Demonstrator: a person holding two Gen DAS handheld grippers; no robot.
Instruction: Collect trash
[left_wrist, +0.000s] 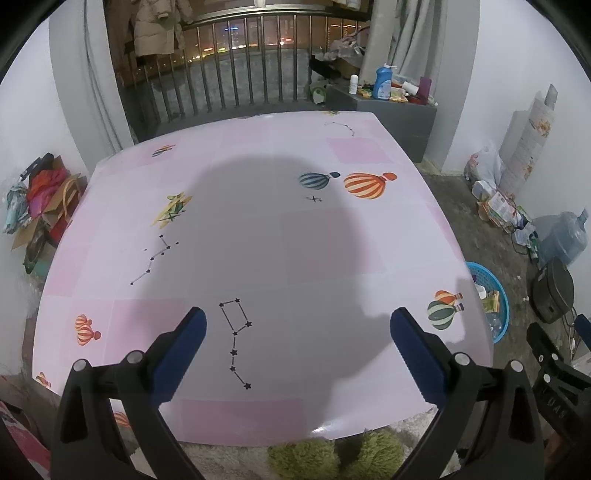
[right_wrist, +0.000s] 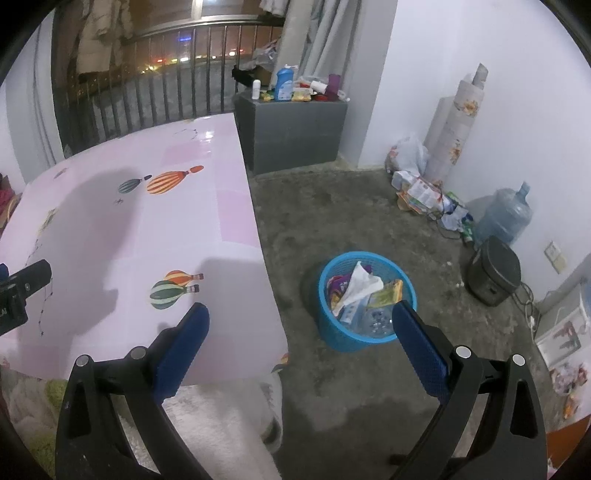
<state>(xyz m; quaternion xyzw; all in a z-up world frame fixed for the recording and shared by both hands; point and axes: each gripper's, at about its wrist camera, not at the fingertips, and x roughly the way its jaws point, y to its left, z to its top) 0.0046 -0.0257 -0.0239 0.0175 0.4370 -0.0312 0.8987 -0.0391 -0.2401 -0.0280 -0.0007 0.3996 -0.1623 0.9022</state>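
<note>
A blue plastic basket (right_wrist: 334, 334) stands on the concrete floor right of the table and holds a white tissue (right_wrist: 360, 286), snack wrappers (right_wrist: 388, 293) and a clear bottle. It also shows in the left wrist view (left_wrist: 504, 306), past the table's right edge. My left gripper (left_wrist: 298, 321) is open and empty above the near part of the pink table (left_wrist: 258, 221). My right gripper (right_wrist: 301, 315) is open and empty, held above the table's right edge and the floor, with the basket just beyond its right finger.
The pink balloon-print tablecloth (right_wrist: 147, 229) carries no loose items. A grey cabinet (right_wrist: 291, 125) with bottles stands behind. A water jug (right_wrist: 504, 216), a black appliance (right_wrist: 495, 271), paper clutter (right_wrist: 421, 192) and cables lie along the right wall. Bags (left_wrist: 40, 206) pile at the left.
</note>
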